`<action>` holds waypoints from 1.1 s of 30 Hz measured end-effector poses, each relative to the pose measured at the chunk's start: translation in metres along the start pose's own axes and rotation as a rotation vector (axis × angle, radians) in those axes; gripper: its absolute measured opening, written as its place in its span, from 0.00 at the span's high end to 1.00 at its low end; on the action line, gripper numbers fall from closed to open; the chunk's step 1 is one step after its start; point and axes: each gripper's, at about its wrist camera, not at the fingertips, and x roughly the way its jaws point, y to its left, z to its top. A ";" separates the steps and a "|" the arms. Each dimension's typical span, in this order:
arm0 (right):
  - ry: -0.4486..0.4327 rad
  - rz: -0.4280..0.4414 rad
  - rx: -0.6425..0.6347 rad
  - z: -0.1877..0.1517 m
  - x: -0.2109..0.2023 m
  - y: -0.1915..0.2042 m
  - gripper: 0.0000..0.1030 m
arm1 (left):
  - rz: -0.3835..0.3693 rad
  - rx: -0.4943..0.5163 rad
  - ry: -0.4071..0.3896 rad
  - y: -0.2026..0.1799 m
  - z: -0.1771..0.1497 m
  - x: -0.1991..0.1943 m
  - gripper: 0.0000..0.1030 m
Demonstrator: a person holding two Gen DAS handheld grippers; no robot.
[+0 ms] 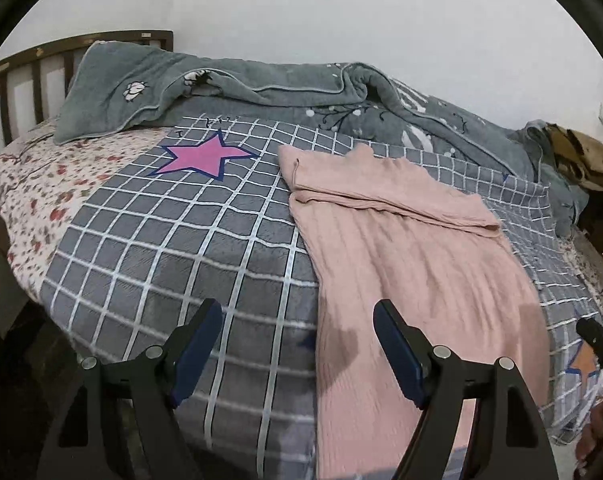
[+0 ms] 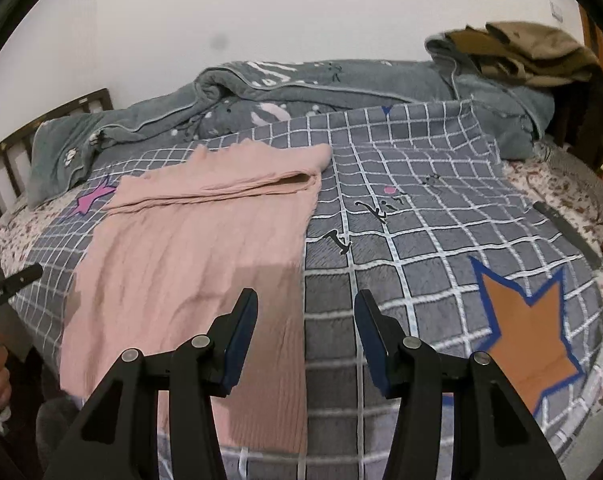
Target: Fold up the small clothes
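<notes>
The left gripper [image 1: 297,320] hovers over the near edge of a bed, jaws spread wide and holding nothing, its right finger above the left edge of a pink top [image 1: 401,248]. The right gripper [image 2: 306,312] is likewise spread and empty, straddling the top's [image 2: 189,248] right edge, one finger over the knit and the other over a grey checked blanket [image 2: 401,248]. The top lies flat on that blanket [image 1: 161,248], its hem hanging toward the near edge and its upper part, sleeves included, folded across the body. A pink star [image 1: 205,156] is printed beside it on the left, an orange star [image 2: 529,332] on the right. A rumpled grey quilt [image 1: 229,84] lies along the wall, brown clothes [image 2: 529,48] heaped at its right end.
</notes>
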 end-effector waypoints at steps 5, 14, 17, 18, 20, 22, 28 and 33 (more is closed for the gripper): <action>-0.024 0.001 0.000 -0.007 -0.024 0.003 0.52 | 0.064 0.017 -0.037 -0.004 -0.006 -0.026 0.25; -0.027 0.014 -0.016 -0.023 -0.042 0.009 0.56 | 0.089 0.065 -0.065 -0.013 -0.012 -0.047 0.25; -0.023 0.025 -0.028 -0.026 -0.044 0.014 0.56 | 0.087 0.071 -0.068 -0.016 -0.014 -0.049 0.25; -0.021 0.030 -0.033 -0.027 -0.044 0.015 0.56 | 0.086 0.067 -0.066 -0.016 -0.015 -0.049 0.25; -0.018 0.036 -0.041 -0.030 -0.044 0.019 0.56 | 0.074 0.061 -0.055 -0.015 -0.017 -0.049 0.25; -0.011 0.043 -0.041 -0.032 -0.043 0.021 0.55 | 0.074 0.064 -0.048 -0.016 -0.019 -0.049 0.25; 0.018 0.070 -0.016 -0.040 -0.037 0.023 0.55 | 0.077 0.060 -0.049 -0.013 -0.022 -0.052 0.25; 0.032 0.068 -0.008 -0.045 -0.033 0.021 0.55 | 0.108 0.024 -0.074 -0.002 -0.027 -0.048 0.25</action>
